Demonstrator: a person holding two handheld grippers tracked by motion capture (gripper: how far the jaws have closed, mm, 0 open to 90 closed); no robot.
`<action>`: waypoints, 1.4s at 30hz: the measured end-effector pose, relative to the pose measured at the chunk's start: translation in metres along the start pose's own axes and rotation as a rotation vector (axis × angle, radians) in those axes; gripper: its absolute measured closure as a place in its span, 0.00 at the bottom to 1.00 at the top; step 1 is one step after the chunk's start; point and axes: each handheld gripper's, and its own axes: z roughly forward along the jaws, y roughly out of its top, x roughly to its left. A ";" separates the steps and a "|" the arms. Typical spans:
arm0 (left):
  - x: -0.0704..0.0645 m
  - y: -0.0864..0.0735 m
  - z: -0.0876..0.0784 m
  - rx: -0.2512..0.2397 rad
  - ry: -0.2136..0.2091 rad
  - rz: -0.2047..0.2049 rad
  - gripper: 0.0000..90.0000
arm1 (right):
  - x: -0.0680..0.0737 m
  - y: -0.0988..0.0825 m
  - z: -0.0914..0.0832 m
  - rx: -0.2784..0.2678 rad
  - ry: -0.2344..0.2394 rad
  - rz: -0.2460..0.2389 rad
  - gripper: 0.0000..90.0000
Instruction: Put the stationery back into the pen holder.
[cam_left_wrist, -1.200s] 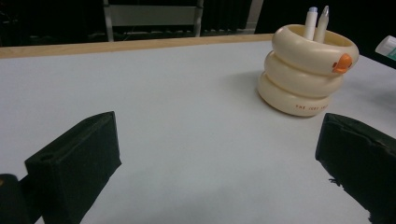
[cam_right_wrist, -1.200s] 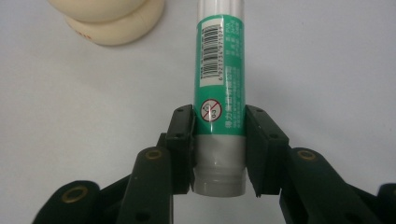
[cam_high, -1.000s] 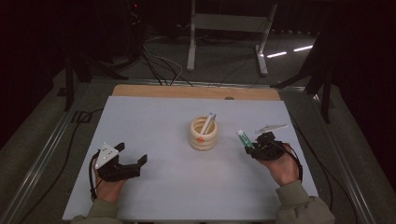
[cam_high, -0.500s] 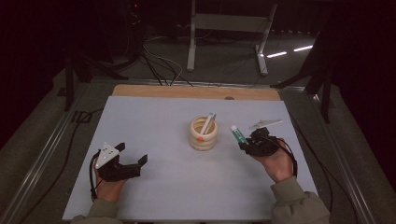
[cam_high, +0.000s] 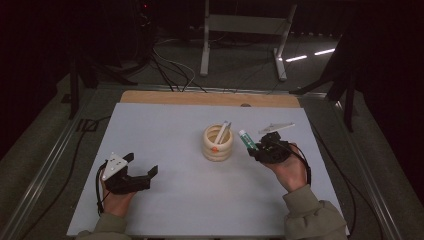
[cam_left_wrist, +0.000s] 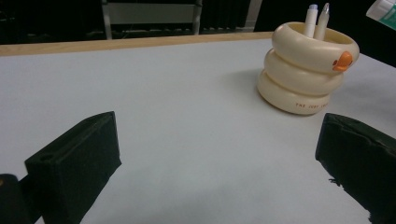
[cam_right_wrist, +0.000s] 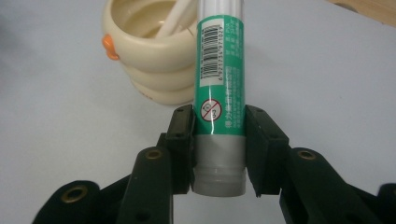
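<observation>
A cream ring-stacked pen holder (cam_high: 218, 143) (cam_left_wrist: 307, 66) (cam_right_wrist: 154, 56) with an orange beak stands mid-table, with two white pens (cam_high: 223, 131) (cam_left_wrist: 317, 18) in it. My right gripper (cam_high: 256, 149) (cam_right_wrist: 218, 135) is shut on a green-and-white glue stick (cam_high: 247, 139) (cam_right_wrist: 219, 79), held just right of the holder and above the table, its capped end pointing toward the holder. My left gripper (cam_high: 142, 165) (cam_left_wrist: 219, 154) rests at the table's front left, jaws wide open with nothing between them, facing the holder.
The white table sheet (cam_high: 165, 130) ends at a wooden strip (cam_high: 210, 98) along the far edge. Beyond it, a dark floor with cables and a metal stand (cam_high: 240, 35). Cables trail from both grippers off the table's sides.
My right gripper has carried the glue stick up and leftward, closer to the pen holder. The left gripper has stayed put.
</observation>
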 end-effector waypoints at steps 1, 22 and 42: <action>0.000 0.000 0.000 0.000 -0.001 0.000 0.00 | 0.001 0.001 0.000 -0.001 0.002 -0.002 0.73; 0.000 0.000 0.001 0.003 -0.004 -0.001 0.00 | 0.003 0.025 0.002 -0.018 0.030 -0.018 0.73; 0.001 -0.001 0.001 0.006 -0.005 -0.007 0.00 | 0.013 0.052 0.004 -0.012 0.064 -0.049 0.73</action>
